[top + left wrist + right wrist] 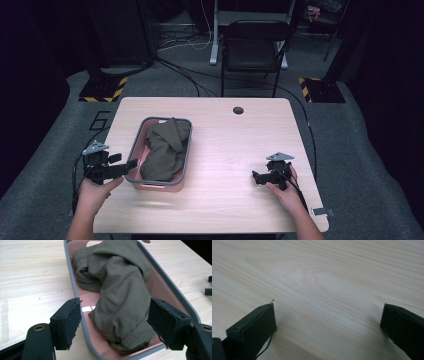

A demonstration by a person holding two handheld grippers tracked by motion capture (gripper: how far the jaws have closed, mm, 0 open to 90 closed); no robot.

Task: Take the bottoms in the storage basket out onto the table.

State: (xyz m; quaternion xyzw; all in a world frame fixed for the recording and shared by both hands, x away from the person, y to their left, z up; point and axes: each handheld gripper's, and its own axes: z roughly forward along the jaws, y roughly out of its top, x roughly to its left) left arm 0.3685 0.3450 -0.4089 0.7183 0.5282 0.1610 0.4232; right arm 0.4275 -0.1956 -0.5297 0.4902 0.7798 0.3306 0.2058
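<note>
A pink tub with a grey rim (pixel 165 119) stands on the left half of the wooden table (pixel 235 145), and a crumpled olive-green garment (pixel 162 150) lies inside it. My left gripper (pixel 129 165) sits at the tub's near left corner, pointing across it. In the left gripper view the left gripper (pixel 116 308) is open: one jaw stands outside the tub rim (pixel 72 282), the other over the tub's far side. The garment (pixel 120 290) lies between and below them, untouched. My right gripper (pixel 256 177) rests open on bare wood at the right, and the right gripper (pixel 327 315) holds nothing.
A round cable hole (pixel 238 110) sits near the table's far edge. Beyond the table stands a black chair (pixel 255 45), with cables across the floor. A small grey clip (pixel 322 211) sits at the table's near right corner. Bare wood lies between the tub and the right gripper.
</note>
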